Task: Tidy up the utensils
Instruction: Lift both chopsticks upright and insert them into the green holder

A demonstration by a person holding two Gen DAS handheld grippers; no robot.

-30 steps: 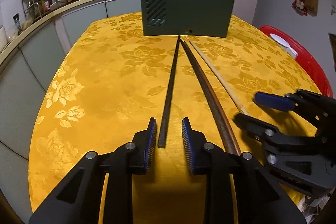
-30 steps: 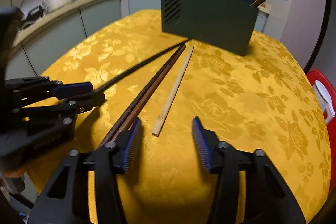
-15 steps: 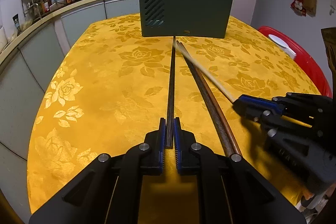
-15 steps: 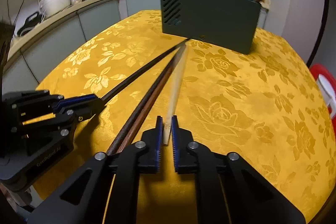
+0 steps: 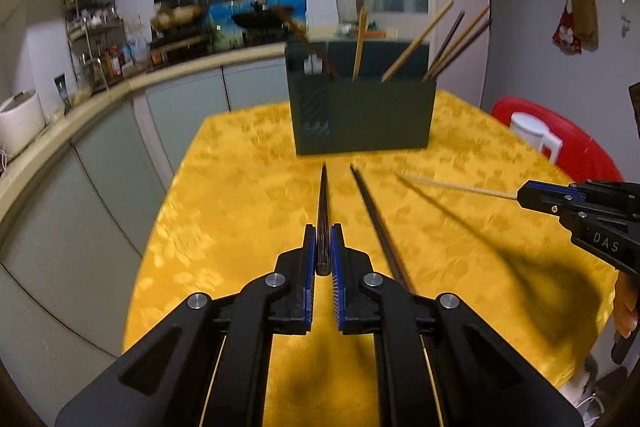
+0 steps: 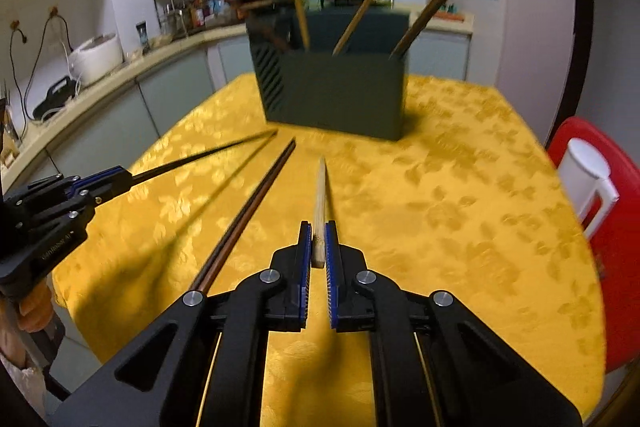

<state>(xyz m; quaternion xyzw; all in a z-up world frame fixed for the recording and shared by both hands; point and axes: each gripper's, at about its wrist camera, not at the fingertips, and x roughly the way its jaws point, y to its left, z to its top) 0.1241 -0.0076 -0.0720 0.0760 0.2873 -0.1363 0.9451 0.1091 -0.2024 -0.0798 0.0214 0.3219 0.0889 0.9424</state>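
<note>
Chopsticks are pinched at their near ends, one per gripper, presumably so the long free length can be steered tip-first into the holder. Left gripper [image 5: 323,247]: jaws pressed onto the black chopstick [image 5: 323,203], which runs straight ahead along the fingers, tip toward the dark green holder [image 5: 362,115] at the far end of the table [image 5: 224,211]. Right gripper [image 6: 318,247]: jaws pressed onto the pale wooden chopstick [image 6: 321,187], likewise held by its butt end, tip aimed at the holder. Both sticks are lifted clear of the yellow cloth; shadows are cast below them, apart from the sticks.

A dark brown chopstick [image 5: 376,223] is left lying on the cloth between the two held ones, untouched, tip toward the holder. Holder already carries several chopsticks, leaning in diff. compartments; judged sorted by type, so each held stick likely needs a matching slot. Which slot cannot be told.

Pose: both grippers are angled moderately downward, side by side, near edge of table, left one seen at left of the right-wrist view. Part of a hand is glimpsed under each gripper in the opp. view. Background is blurred.

Red chair w/ white jug [image 6: 586,175] stands at right, well apart.
</note>
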